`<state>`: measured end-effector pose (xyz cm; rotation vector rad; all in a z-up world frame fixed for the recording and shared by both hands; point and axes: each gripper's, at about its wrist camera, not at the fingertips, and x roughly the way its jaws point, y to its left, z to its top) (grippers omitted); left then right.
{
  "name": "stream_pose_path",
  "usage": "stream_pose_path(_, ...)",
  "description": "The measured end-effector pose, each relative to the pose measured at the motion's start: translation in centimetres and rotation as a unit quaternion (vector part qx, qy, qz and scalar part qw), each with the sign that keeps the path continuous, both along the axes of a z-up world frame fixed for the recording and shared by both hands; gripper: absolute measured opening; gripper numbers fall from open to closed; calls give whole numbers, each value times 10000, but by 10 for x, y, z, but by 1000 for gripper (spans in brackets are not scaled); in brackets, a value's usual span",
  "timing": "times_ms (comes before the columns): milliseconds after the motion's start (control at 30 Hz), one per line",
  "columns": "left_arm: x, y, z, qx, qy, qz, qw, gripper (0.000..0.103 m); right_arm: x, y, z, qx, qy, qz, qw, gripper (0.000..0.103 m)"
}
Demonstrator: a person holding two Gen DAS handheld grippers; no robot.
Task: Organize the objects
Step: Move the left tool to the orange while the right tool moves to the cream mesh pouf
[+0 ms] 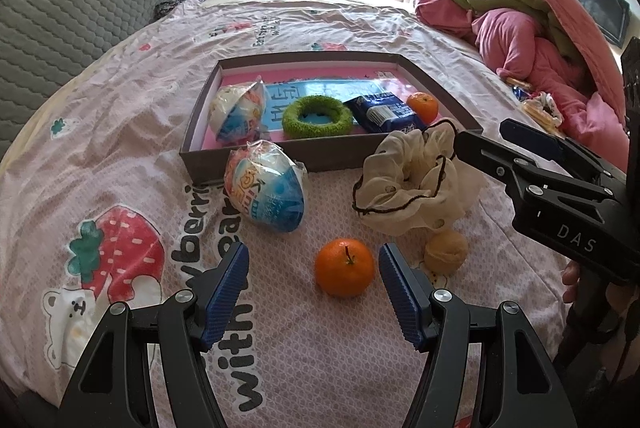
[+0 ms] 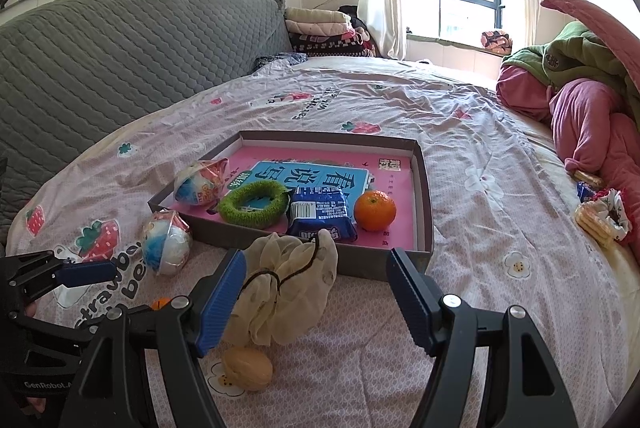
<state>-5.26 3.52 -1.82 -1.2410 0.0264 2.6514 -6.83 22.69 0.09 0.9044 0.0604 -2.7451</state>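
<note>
Left wrist view shows the left tool (image 1: 312, 288) with its jaws apart and nothing between the pads; an orange (image 1: 345, 266) lies on the bed sheet (image 1: 120, 131) just ahead, nearer the right-hand pad than the left. The right tool (image 2: 316, 300) is also apart and empty, hovering over a cream hair scrunchie (image 2: 286, 284) that slumps against the front wall of the shallow box (image 2: 424, 187). Still outside the box are a wrapped toy egg (image 1: 266, 185), the scrunchie and a walnut (image 2: 247, 368); inside already sit a second egg, a green ring (image 2: 254, 205), a blue snack pack (image 2: 320, 218) and another orange. The likely trouble is the round fruit: since it sits off-centre, one pad would probably reach it first and roll it across the soft sheet toward the walnut. The scrunchie is limp, so a shallow pinch may catch only a fold and let it drop short of the box wall. Both tools work close together, so a careless reach could knock them against each other.
</note>
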Motion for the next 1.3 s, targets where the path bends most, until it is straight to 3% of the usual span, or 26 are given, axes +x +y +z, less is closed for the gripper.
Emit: stream_pose_path(1300, -5, 7, -23, 88, -418, -104, 9990, 69, -6, -5, -21, 85, -456, 38, 9989, 72)
